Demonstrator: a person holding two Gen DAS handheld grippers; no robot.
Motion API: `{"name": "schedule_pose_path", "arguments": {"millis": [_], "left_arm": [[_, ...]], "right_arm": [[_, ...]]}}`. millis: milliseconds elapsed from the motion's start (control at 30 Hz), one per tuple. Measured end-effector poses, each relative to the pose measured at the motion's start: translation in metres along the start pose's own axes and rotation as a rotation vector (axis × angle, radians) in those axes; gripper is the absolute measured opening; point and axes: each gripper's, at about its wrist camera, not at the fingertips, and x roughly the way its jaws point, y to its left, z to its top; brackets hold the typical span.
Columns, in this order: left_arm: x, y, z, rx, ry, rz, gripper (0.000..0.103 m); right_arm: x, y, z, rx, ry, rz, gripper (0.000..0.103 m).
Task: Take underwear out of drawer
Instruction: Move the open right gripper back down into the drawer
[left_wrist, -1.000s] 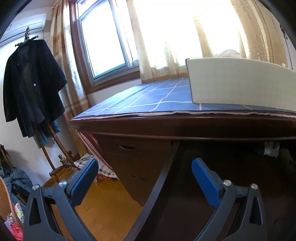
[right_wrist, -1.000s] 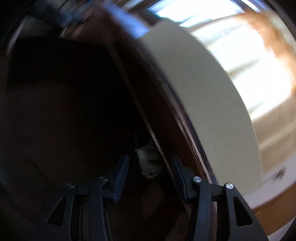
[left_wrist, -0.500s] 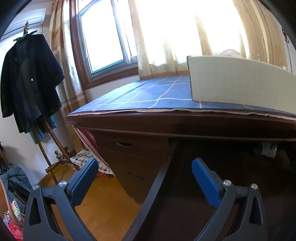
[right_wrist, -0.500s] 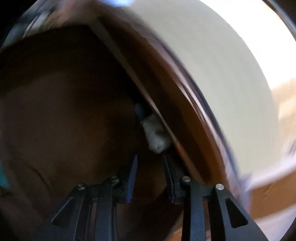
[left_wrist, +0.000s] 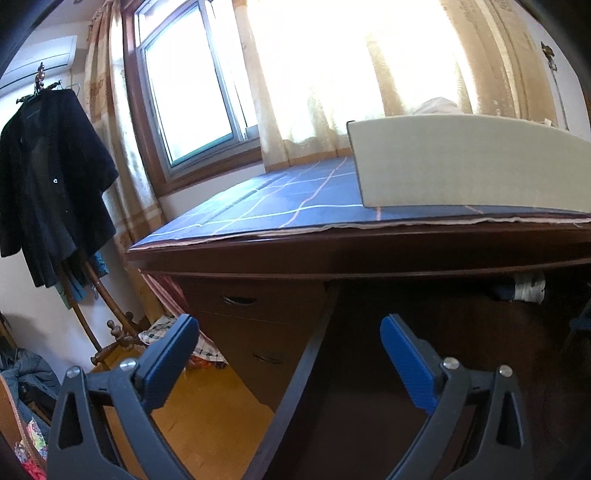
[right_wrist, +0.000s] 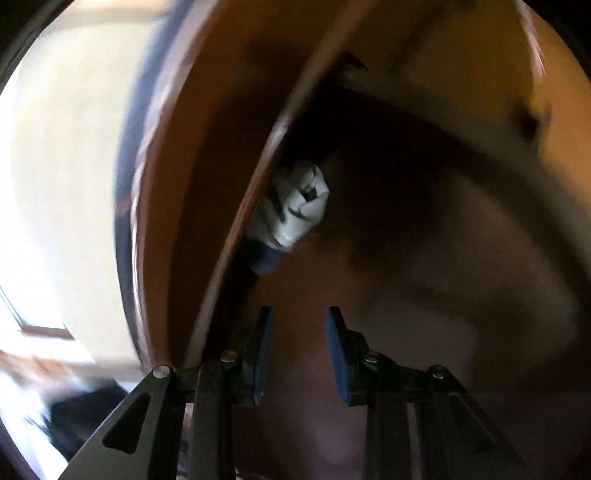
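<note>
A rolled white underwear (right_wrist: 295, 203) with dark marks lies at the back of the open drawer (right_wrist: 406, 295), tucked under the desk's edge (right_wrist: 207, 221). A dark blue roll (right_wrist: 266, 260) sits against it. My right gripper (right_wrist: 299, 314) is inside the drawer, short of the rolls; its jaws have just been closing and stand narrowly open with nothing between them. In the left wrist view the same white roll (left_wrist: 530, 291) shows at the far right under the desk top (left_wrist: 332, 254). My left gripper (left_wrist: 288, 325) hangs wide open over the drawer's side wall (left_wrist: 314, 354), holding nothing.
A pale box (left_wrist: 461, 166) stands on the blue checked cloth (left_wrist: 280, 199) covering the desk. Closed drawers (left_wrist: 240, 299) are at the left. A dark coat (left_wrist: 48, 177) hangs on a wooden rack beside the window. Clothes lie on the wood floor (left_wrist: 207, 413).
The right wrist view has rolled over: the desk edge has swung from right to left. The white roll looks larger and nearer. The right jaws are narrower. The left gripper has barely moved.
</note>
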Motion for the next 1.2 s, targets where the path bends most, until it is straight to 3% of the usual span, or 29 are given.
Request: {"name": "schedule_pose_path", "arguments": {"millis": [133, 200, 400, 500, 567, 633, 1200], "left_arm": [[0.001, 0.002, 0.0, -0.006, 0.01, -0.022, 0.101], [0.001, 0.002, 0.001, -0.007, 0.01, -0.026, 0.101], [-0.001, 0.0, 0.001, 0.014, -0.004, -0.024, 0.101], [-0.001, -0.001, 0.0, 0.014, -0.006, -0.029, 0.101], [-0.001, -0.001, 0.001, 0.021, -0.004, -0.034, 0.101], [-0.001, -0.002, 0.0, 0.027, -0.002, -0.035, 0.101], [-0.007, -0.005, -0.003, 0.059, -0.024, -0.039, 0.101]], "right_arm": [[0.014, -0.008, 0.003, 0.127, -0.14, 0.133, 0.028], [0.018, -0.017, 0.001, 0.195, -0.183, 0.13, 0.028], [0.042, -0.03, 0.01, 0.375, -0.167, 0.185, 0.028], [0.039, -0.04, 0.014, 0.45, -0.253, 0.205, 0.028], [0.052, -0.043, 0.016, 0.506, -0.234, 0.286, 0.029], [0.055, -0.049, 0.014, 0.563, -0.251, 0.27, 0.029], [0.064, -0.054, 0.01, 0.749, -0.368, 0.397, 0.029]]}}
